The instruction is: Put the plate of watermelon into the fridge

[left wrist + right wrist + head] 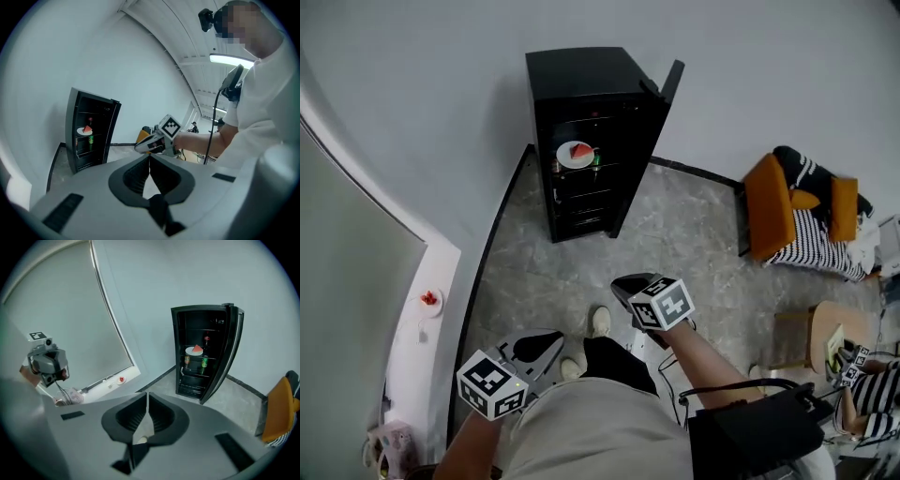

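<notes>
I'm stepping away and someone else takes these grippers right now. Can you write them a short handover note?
Left gripper: shut, nothing between the jaws, held well back from the fridge.
Right gripper: shut, empty, also well short of the fridge.
Plate of watermelon: sitting on an upper shelf inside the fridge.
Done: the plate is in the fridge and neither gripper is touching it.
Left: the fridge door stands open; closing it is probably the only step left, if that is wanted.
</notes>
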`<state>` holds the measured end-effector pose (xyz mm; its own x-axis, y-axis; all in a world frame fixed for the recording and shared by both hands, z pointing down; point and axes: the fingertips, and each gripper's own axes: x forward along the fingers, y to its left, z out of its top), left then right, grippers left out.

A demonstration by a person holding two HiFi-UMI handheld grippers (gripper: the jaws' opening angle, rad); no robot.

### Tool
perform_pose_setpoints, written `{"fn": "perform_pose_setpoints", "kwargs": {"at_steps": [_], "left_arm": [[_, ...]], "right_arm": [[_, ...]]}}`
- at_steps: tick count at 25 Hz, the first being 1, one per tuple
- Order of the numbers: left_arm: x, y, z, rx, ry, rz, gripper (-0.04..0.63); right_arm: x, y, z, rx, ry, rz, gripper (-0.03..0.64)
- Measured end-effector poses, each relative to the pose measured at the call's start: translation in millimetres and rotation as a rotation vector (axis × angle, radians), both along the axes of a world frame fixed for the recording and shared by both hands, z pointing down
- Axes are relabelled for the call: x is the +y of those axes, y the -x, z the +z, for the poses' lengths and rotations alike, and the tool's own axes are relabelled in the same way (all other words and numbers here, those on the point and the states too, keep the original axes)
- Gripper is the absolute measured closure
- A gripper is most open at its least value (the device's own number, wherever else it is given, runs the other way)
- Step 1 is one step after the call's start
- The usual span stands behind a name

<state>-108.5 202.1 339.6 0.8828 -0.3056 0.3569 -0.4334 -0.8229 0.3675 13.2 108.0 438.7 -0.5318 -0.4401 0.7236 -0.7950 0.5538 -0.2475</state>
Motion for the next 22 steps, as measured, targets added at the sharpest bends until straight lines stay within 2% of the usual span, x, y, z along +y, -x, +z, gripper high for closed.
{"fn": "perform_pose_setpoints", "kwargs": {"at_steps": [6,11,18,22], "left_arm": [[32,-9,0,-0.003,0.020,-0.013,0.583],[53,-26,12,-0.015,0.011,-0.014,0.583],[97,-80,2,-0.001,0.018,-0.086,0.583],[123,-120,2,-0.020,0.012,-0.067,0.583]], "right_arm": [[65,1,-42,-0.041,-0.063,-0.046,0.597],[105,-7,-49,-0.055,-0.093,-0.088,0.601],[165,-52,-67,-0.044,-0.129,-0.160,0.601],[189,-88,-67,-0.067,-0.139,-0.142,0.601]]}}
